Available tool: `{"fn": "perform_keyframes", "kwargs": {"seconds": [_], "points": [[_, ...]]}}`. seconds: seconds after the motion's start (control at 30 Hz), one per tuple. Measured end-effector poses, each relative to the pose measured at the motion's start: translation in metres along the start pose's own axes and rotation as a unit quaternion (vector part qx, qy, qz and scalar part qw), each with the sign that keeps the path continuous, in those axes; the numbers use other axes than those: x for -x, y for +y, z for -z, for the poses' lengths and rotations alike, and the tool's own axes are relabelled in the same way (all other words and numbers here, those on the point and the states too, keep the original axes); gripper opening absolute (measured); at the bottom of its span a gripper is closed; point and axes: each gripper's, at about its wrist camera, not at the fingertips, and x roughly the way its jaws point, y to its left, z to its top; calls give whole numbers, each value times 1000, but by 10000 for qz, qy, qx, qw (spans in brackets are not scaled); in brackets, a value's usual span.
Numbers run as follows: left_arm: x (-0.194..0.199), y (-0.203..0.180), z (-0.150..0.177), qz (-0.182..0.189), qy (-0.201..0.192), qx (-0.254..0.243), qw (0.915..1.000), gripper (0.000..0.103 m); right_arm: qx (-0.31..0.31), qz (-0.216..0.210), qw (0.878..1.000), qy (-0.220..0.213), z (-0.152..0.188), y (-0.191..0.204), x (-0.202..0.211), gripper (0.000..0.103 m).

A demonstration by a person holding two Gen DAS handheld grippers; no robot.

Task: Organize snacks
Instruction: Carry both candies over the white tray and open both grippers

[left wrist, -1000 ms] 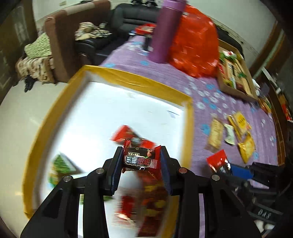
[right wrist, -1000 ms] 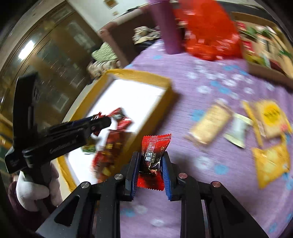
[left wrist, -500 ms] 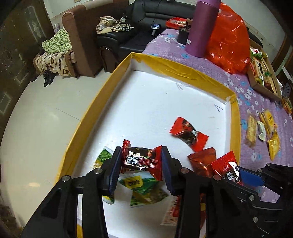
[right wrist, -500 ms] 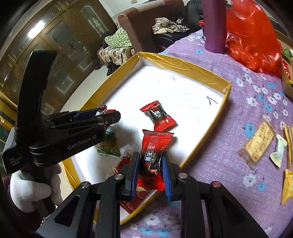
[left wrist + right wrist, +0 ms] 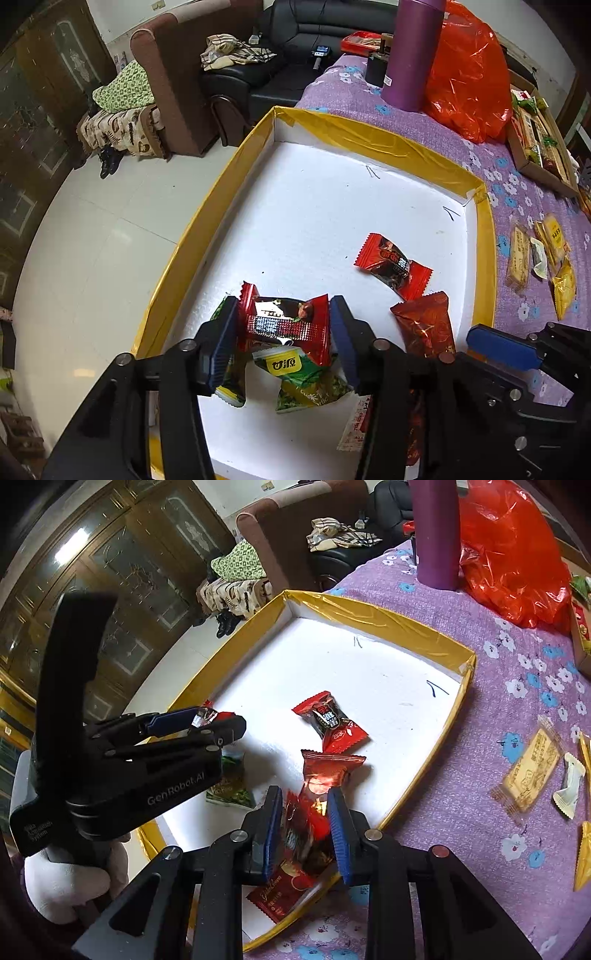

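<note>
Both claws opening over the yellow-rimmed tray [image 5: 406, 147]: left claw [image 5: 284, 325] and right claw [image 5: 306, 823] each with a red candy between loosened jaws.

Tray [image 5: 373, 144] sits at the worktop [image 5: 491, 158] edge. Inside it: several candies [image 5: 393, 266] near the claw-side corner. Bottle [image 5: 413, 55] and bag [image 5: 465, 74] behind the tray; loose packets [image 5: 519, 254] on its right.
</note>
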Motion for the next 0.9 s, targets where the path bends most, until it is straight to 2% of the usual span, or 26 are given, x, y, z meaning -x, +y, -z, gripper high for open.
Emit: {"fn": "perform_keyframes", "kwargs": {"seconds": [0.13, 0.23, 0.43, 0.57, 0.7, 0.83, 0.9], "points": [[1, -3, -1, -129, 29, -17, 9999, 57, -72, -23, 10000, -26, 1, -5, 5, 28], [1, -8, -3, -252, 82, -74, 9996, 58, -129, -7, 9999, -55, 4, -10, 10, 29], [5, -21, -3, -87, 114, -271, 9995, 58, -309, 35, 9995, -92, 14, -22, 23, 30], [12, -31, -5, 127, 83, -340, 9993, 58, -452, 86, 9989, -121, 26, -37, 34, 31], [22, -35, -8, 529, -50, -316, 9981, 58, -930, 299, 9951, -171, 48, -77, 50, 31], [28, -43, -10, 785, -201, -297, 9963, 58, -1675, 588, 9838, -246, 68, -129, 66, 31], [32, -48, -12, 1027, -273, -283, 9939, 58, -1972, 662, 9777, -293, 73, -149, 71, 31]]}}
